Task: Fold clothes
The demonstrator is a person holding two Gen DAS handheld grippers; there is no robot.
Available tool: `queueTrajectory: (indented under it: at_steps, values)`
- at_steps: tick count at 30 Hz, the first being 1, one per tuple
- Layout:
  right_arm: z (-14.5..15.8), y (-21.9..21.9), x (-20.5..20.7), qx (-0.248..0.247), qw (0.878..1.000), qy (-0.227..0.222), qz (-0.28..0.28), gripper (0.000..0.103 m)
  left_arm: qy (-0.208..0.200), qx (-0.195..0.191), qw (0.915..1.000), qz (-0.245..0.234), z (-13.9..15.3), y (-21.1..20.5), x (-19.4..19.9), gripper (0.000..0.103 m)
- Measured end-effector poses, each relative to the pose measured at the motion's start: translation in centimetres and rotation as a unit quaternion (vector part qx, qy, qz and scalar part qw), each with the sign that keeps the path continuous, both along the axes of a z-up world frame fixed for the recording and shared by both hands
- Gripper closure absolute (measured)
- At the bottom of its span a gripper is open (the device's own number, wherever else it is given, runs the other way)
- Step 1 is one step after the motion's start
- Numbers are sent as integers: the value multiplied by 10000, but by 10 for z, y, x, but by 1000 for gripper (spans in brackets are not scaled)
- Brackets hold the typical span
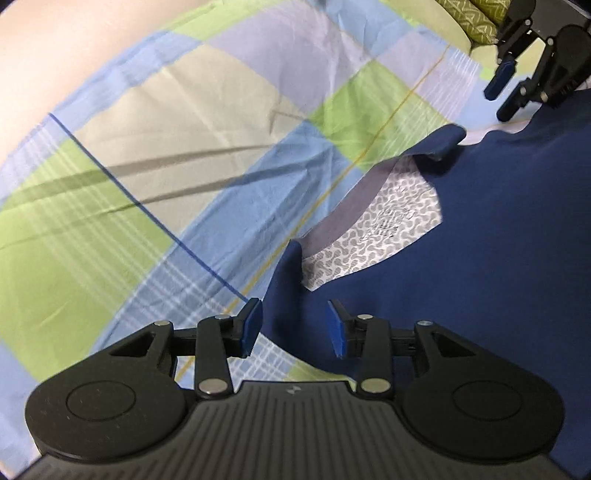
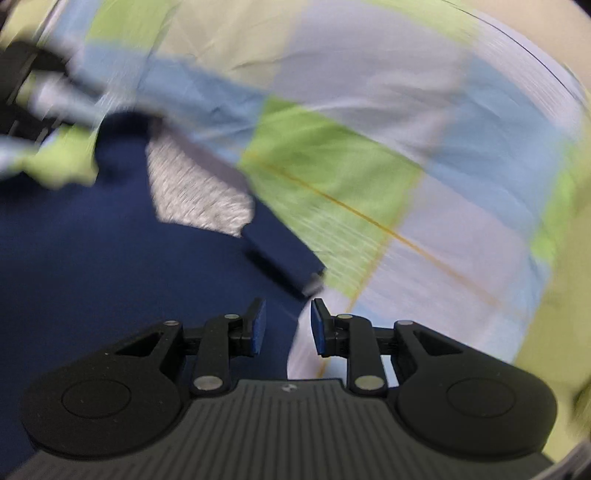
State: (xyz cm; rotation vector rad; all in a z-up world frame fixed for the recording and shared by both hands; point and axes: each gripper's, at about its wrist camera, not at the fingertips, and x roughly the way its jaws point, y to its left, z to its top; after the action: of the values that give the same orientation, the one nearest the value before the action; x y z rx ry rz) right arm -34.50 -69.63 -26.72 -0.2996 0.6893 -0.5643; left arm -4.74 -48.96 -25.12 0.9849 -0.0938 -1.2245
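A navy blue garment (image 1: 498,229) lies on a checked bedsheet (image 1: 147,155), its patterned grey-white inner lining (image 1: 380,225) showing at the neck. My left gripper (image 1: 295,328) is open just above the garment's near edge, with nothing between its pads. My right gripper (image 1: 506,88) shows at the top right of the left wrist view, open, above the garment's far edge. In the blurred right wrist view the right gripper (image 2: 284,326) is open over the navy garment (image 2: 92,258), near a folded navy corner (image 2: 284,254) and the lining (image 2: 195,192).
The sheet (image 2: 369,166) of blue, green and cream checks covers the bed all around. A green patterned pillow (image 1: 476,18) lies at the far top right. A pale wall (image 1: 55,44) shows at the upper left. The left gripper's arm (image 2: 22,74) shows blurred at left.
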Motion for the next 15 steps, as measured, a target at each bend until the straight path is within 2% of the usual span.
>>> queueTrajectory:
  at_steps: [3,6,8,10,12,14,15]
  values:
    - [-3,-3,30,-590,9949,714,406,63,74,251,9996,-45,-1,-12,13,58]
    - [-13,-11,54,-937,9832,1375,744,63,10,484,9988,-123,-1,-21,23,58]
    - [-16,-20,65,-997,9788,1571,853,66,53,620,9979,-176,1,-26,30,58]
    - [-20,-29,75,-1057,9733,1804,952,75,47,707,9973,-204,3,-31,36,58]
    - [-23,-34,81,-1080,9700,1926,1013,91,102,702,9972,-245,9,-34,42,58]
    - [-23,-37,82,-1062,9709,1895,1006,103,114,645,9973,-332,14,-33,44,58]
    - [-22,-37,81,-1065,9721,1840,988,103,86,661,9969,-414,14,-34,44,58]
